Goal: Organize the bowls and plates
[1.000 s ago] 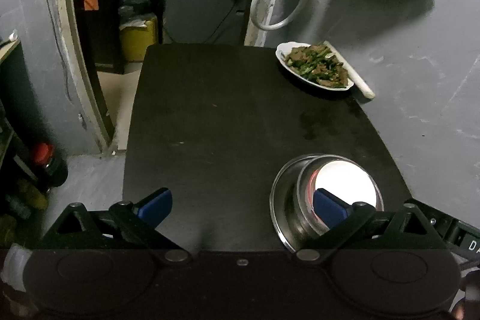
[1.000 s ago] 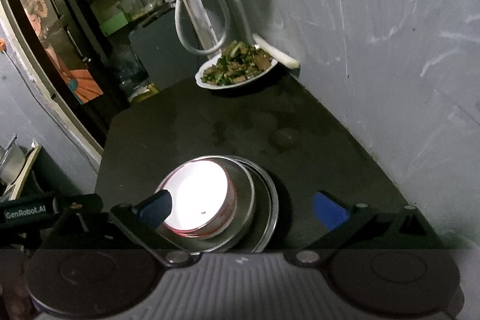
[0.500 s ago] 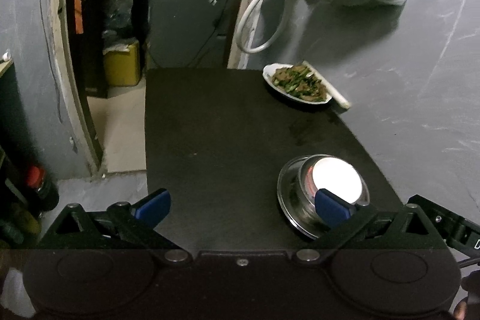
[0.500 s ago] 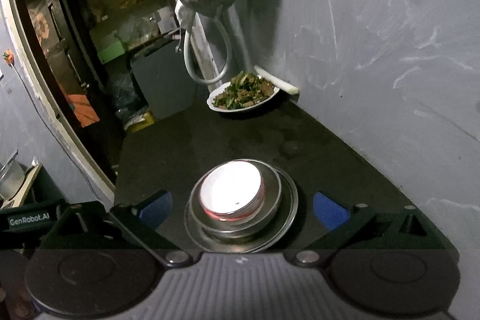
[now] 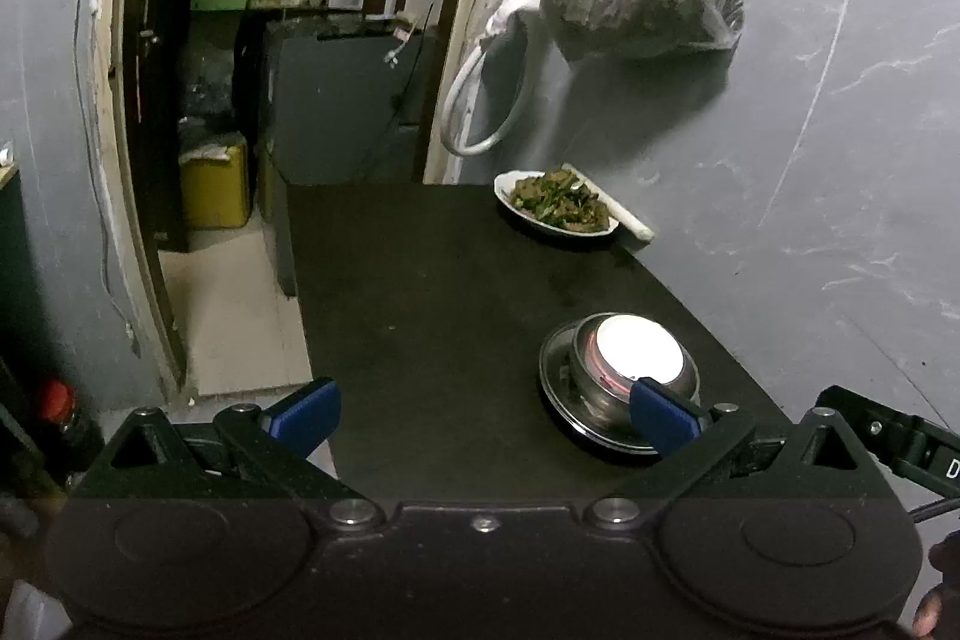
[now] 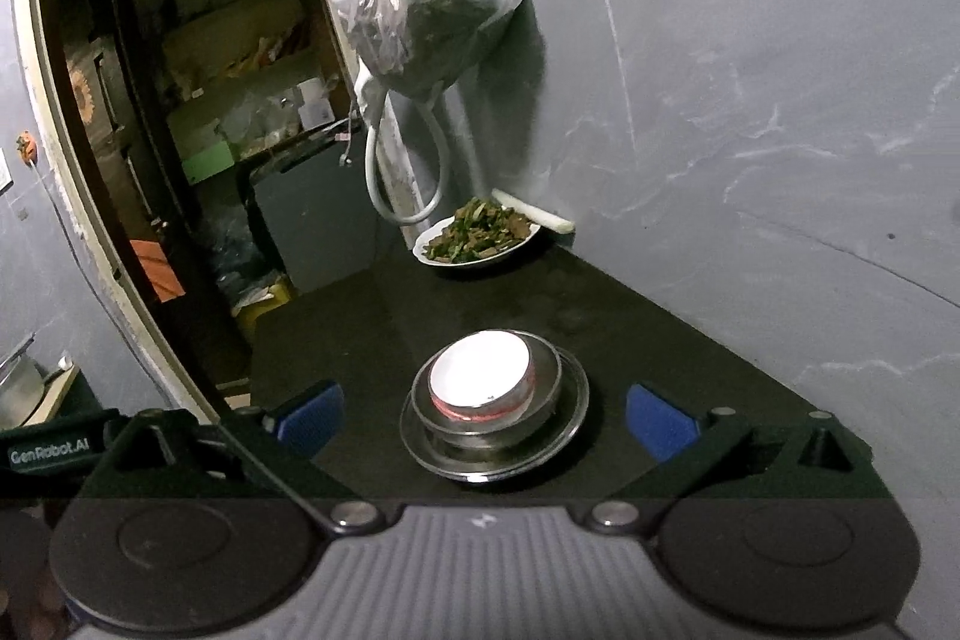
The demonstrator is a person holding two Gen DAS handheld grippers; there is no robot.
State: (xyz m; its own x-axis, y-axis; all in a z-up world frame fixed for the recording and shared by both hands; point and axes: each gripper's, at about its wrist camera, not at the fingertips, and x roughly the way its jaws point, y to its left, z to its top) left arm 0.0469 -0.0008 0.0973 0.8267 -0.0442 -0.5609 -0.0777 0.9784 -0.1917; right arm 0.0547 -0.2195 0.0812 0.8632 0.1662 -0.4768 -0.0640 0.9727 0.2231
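Stacking looks done, judging from how things lie: a white bowl sits nested in a steel bowl, which sits on a steel plate, all on the dark worktop.

Landmark = the stack. Beyond it, against the wall, a food plate holds cooked greens; a pale stick-like item lies just past that plate, identity unclear. A plastic bag hangs on the wall above. Whether the food plate counts as left to organize: cannot tell; probably not, since it is full.

Left tongs: spread wide, empty, hovering left of the stack; one blue pad overlaps it in view. Right tongs: spread wide, empty, framing the stack without touching.

Writing: "GenRobot.AI" on the left tongs' body as seen from the right wrist. A "D" shows at the left view's edge, the rest cut off.
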